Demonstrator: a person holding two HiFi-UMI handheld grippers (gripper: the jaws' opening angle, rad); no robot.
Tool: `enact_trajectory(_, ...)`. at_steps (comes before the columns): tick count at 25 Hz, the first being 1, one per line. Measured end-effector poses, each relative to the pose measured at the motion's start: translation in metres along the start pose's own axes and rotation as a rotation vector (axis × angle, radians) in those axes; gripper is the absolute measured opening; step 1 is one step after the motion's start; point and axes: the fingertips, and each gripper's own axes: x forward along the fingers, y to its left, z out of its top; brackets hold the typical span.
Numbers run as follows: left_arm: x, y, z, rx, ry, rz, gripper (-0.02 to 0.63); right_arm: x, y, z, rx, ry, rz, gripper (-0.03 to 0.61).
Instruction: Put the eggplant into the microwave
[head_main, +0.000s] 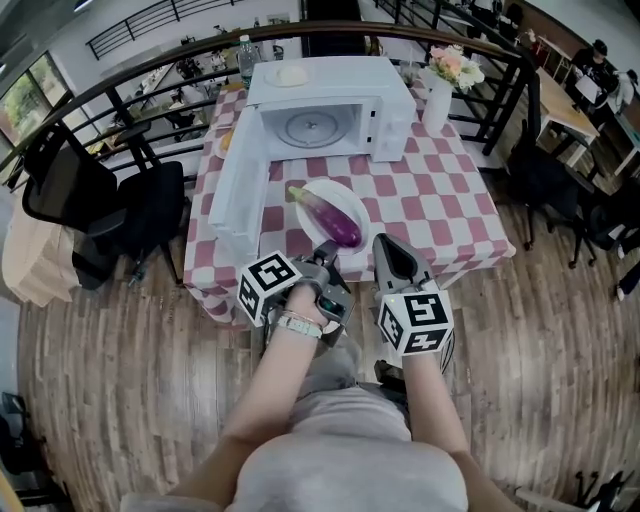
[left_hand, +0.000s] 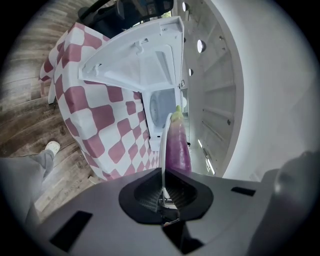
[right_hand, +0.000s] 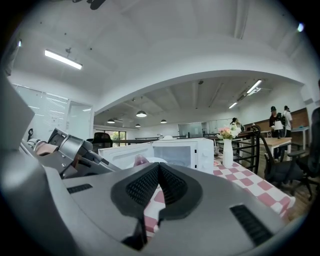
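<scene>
Pinching plate (head_main: 350, 192) by rim farthest from microwave (head_main: 330, 95), left gripper (left_hand: 163, 175) clenched on thin white edge; likely so eggplant (head_main: 328, 216) gets carried without being squeezed. Eggplant lies on plate, just in front of microwave. Door (head_main: 235, 190) swung wide open, cavity ready. Right gripper (right_hand: 159, 172) closed, empty, beside plate, probably spare for steadying.

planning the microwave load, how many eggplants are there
1. The eggplant lies on the white plate on the checked table, in front of the open microwave. More could be hidden behind the microwave.
</scene>
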Motion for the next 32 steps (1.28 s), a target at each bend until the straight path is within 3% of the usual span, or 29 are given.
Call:
enact_trajectory(18, 0.112, -0.017, 0.079, -0.015, -0.033, 0.018, 0.019, 0.128, -0.063, 0.004, -0.02, 0.061, 0.033, 0.025)
enact_trajectory(32, 0.184, -0.011, 0.141, -0.047, -0.08, 0.036, 0.02, 0.216, -0.098, -0.015, -0.011, 0.122, 0.075, 0.025)
